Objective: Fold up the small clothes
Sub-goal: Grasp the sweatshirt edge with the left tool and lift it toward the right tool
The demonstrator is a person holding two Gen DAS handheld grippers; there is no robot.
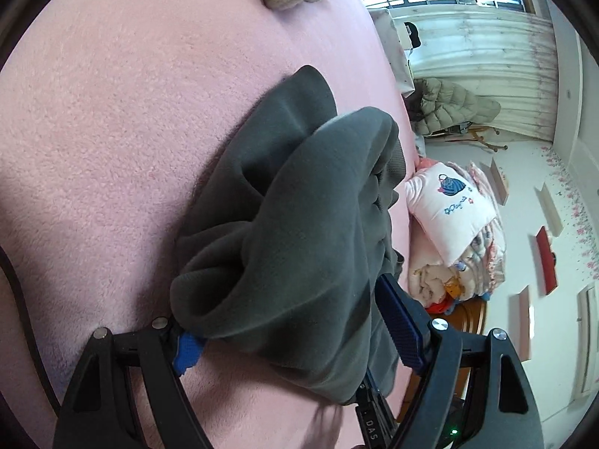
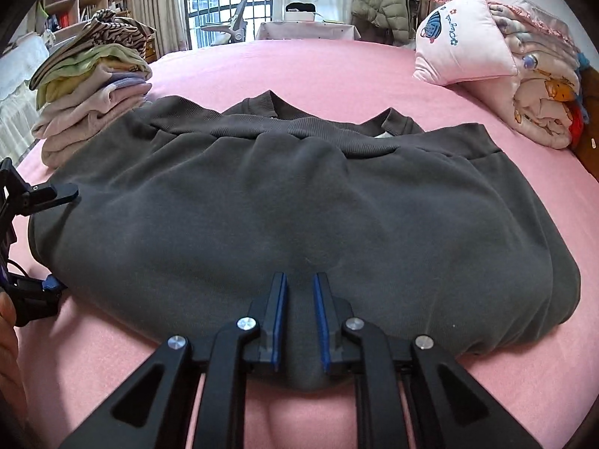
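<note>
With my right gripper and left gripper both clamped on the grey sweatshirt, I should lift evenly, keeping the fold square on the bed.

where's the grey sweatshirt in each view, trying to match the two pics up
Left wrist: the grey sweatshirt fills the centre, bunched between the left gripper jaws, on the pink bed sheet.
Right wrist: it lies spread across the middle, collar at the far edge, its near fold pinched in the right gripper.
Shared landmark: the white pillow with the blue embroidered bag, right of centre in the left view, upper right in the right view.
</note>
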